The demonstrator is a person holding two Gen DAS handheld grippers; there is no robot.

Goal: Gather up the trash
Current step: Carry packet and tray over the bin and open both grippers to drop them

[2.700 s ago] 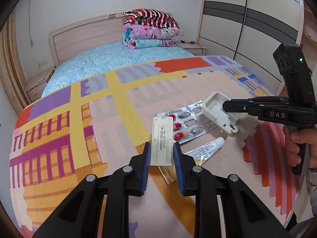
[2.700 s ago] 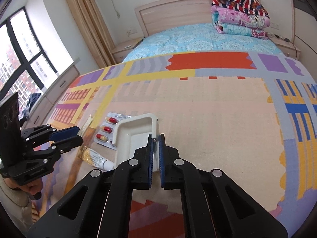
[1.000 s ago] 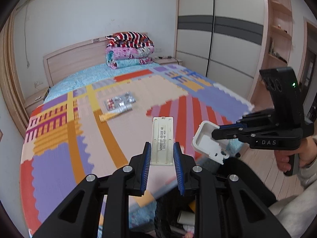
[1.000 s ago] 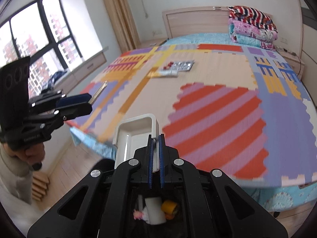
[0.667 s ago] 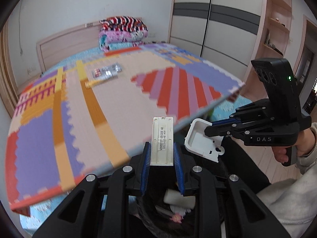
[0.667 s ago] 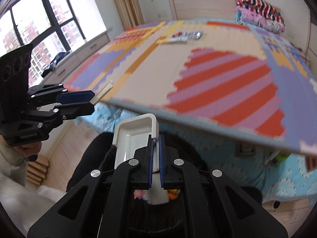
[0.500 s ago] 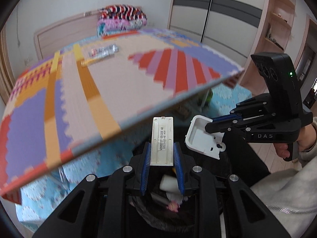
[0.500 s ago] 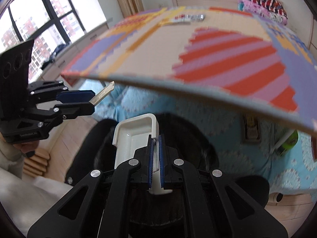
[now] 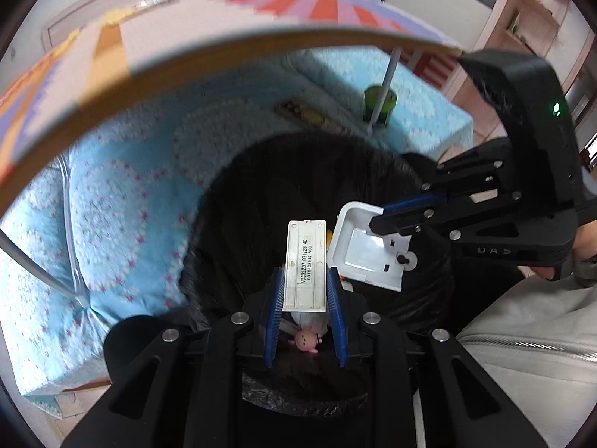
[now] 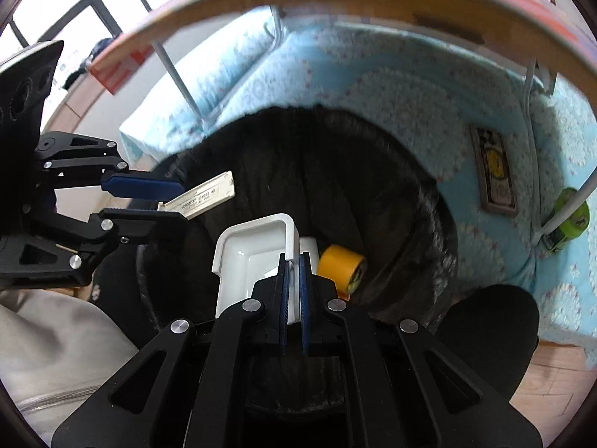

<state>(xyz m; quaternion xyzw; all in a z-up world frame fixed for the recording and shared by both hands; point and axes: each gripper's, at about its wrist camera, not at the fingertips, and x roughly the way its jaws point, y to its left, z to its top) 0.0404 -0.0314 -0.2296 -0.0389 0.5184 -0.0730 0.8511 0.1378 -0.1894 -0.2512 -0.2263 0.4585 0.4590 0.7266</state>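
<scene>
Left wrist view: your left tool (image 9: 304, 295) grips the label strip (image 9: 305, 265), right tool (image 10: 294, 291) pinches the white tray (image 10: 253, 261); releasing off-centre could miss the bin (image 9: 261, 194).

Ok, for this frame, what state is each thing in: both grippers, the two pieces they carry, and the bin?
left gripper: shut on the flat labelled strip, over the bin.
right gripper: shut on one wall of the white plastic tray, over the bin.
black-lined bin: open, already holding a yellow tape roll and a small pink figure.
</scene>
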